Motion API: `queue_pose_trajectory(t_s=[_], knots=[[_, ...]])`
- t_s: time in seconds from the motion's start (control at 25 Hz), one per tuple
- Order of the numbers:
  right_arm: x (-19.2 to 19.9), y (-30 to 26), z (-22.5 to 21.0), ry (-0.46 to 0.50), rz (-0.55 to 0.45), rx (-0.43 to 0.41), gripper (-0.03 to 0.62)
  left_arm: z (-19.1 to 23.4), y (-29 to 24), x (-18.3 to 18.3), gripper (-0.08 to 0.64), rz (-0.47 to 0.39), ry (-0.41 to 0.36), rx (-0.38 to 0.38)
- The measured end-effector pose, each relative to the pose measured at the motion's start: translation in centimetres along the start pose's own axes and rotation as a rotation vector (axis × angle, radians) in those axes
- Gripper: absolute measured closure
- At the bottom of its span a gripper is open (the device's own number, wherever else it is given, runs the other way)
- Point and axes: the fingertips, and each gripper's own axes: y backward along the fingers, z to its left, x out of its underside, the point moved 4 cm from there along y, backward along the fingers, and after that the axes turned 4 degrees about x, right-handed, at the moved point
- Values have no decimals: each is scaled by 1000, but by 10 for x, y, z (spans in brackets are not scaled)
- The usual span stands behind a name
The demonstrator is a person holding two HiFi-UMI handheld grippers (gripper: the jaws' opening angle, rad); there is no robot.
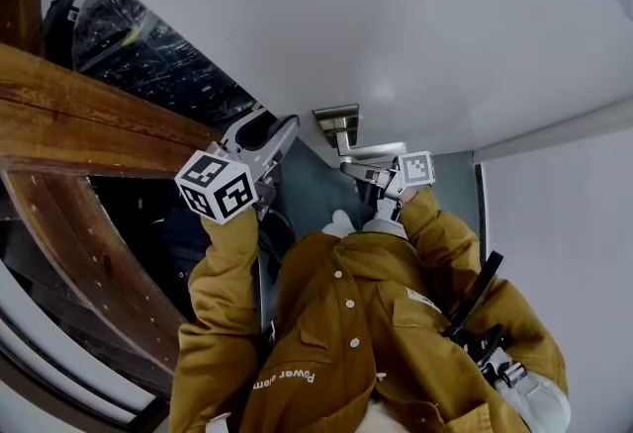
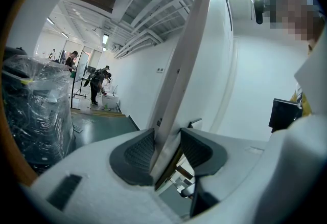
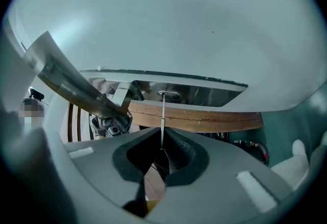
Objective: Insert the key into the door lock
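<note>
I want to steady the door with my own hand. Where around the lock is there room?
Free: the bare white door face above the handle. Crowded: beside the handle, where the right tongs hold the key at the lock plate, and the door's edge, clamped in the left tongs.

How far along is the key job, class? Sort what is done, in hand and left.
Done: the left gripper has the door edge clamped between its jaws. In hand: the right gripper pinches the key, its tip at the lock. Left: pushing it fully in; its depth cannot be told.
</note>
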Motion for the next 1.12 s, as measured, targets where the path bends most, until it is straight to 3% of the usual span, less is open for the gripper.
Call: queue_pose_trajectory(t_s=[0.32,0.88,1.12], knots=[[-3,3,0,-27,-41,0,560,1,-1,-1,400,2,-11,7],[-18,0,-8,9,-296,-38,543,8,-8,1,403,15,-37,-5],[-21,0,-10,11,-334,-35,539,9,-9,0,403,9,-36,1]])
